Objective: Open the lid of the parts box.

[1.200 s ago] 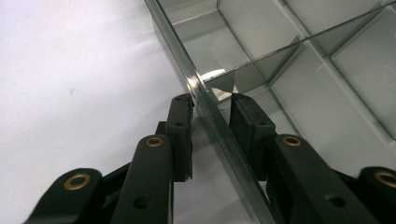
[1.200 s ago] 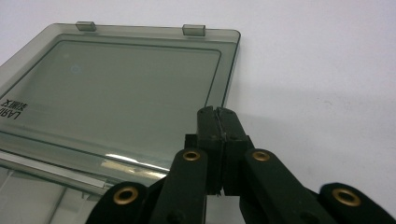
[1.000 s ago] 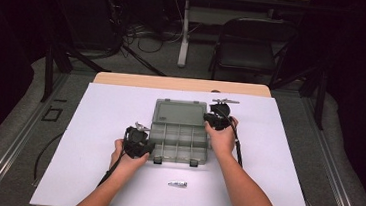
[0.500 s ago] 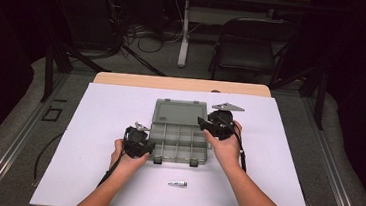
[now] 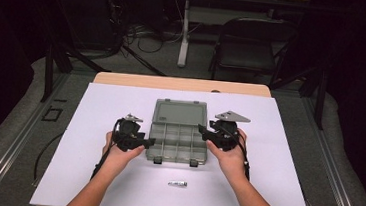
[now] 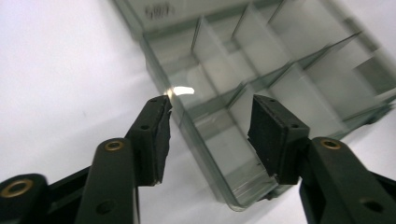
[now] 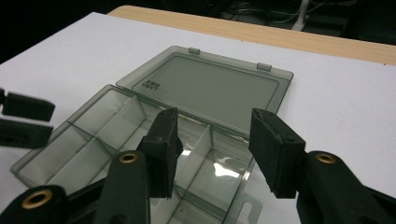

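A smoky clear compartment box (image 5: 177,143) lies open mid-table, its lid (image 5: 180,114) flat behind the tray. My left gripper (image 5: 148,142) is at the tray's left near corner, open. In the left gripper view the left gripper (image 6: 210,123) straddles the box's side wall (image 6: 187,126), one pad outside and one over a compartment. My right gripper (image 5: 201,130) is at the tray's right side, open. From the right gripper view, this gripper (image 7: 212,135) hovers over the empty right-hand compartments (image 7: 205,163), with the lid (image 7: 210,88) beyond. The compartments I can see are empty.
A small metallic piece (image 5: 177,184) lies on the white table cover (image 5: 94,120) in front of the box. A wooden table edge (image 5: 182,84) runs along the back. A dark chair (image 5: 248,53) and cables stand beyond. The left gripper's jaws (image 7: 23,119) show at the right gripper view's left edge.
My right gripper has come back from the lid's right far corner toward me, down along the box's right side to the tray. The left gripper and the box have stayed put.
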`<state>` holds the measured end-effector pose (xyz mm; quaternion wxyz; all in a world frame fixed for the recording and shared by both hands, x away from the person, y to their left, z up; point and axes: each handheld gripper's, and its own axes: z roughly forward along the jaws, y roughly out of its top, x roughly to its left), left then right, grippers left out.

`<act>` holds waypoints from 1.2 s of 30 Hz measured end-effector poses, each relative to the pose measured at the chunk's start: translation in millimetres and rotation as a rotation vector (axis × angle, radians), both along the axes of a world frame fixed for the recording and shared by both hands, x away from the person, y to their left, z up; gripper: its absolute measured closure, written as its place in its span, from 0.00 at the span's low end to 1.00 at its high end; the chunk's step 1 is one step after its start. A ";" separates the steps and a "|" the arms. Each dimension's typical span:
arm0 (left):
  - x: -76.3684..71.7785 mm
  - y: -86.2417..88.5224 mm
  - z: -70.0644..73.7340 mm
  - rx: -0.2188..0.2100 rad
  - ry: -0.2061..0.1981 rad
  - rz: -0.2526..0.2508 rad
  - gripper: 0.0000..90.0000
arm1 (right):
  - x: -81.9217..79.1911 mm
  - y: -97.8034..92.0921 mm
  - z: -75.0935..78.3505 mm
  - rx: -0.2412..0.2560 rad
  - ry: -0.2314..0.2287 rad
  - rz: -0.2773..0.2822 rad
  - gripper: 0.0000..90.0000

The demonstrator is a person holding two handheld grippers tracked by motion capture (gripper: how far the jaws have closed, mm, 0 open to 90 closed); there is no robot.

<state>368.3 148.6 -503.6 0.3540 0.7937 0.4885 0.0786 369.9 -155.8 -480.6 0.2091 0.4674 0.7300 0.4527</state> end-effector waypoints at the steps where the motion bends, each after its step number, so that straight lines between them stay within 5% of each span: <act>1: -2.4 2.9 9.6 -0.011 -0.026 -0.012 0.51 | -2.1 -1.1 0.8 0.006 -0.004 0.004 0.57; 7: -8.7 10.4 29.9 -0.045 -0.092 -0.041 0.43 | -11.3 -6.1 3.2 0.017 -0.001 0.033 0.54; 11: -7.6 15.3 40.8 -0.061 -0.198 -0.100 0.41 | -20.2 -9.0 6.1 -0.001 -0.012 0.070 0.49; 18: -14.6 24.5 41.5 -0.038 -0.204 -0.118 0.39 | -31.7 -10.6 10.4 -0.033 -0.068 0.172 0.40; 24: -30.9 29.7 39.8 -0.119 -0.226 -0.188 0.35 | -43.9 -6.0 5.7 -0.073 -0.037 0.245 0.34; 31: -44.0 32.4 29.1 -0.151 -0.202 -0.202 0.22 | -57.8 1.5 -1.6 -0.136 -0.047 0.296 0.17; 36: -50.0 34.8 20.5 -0.157 -0.214 -0.232 0.17 | -62.6 4.2 -3.8 -0.109 -0.048 0.317 0.13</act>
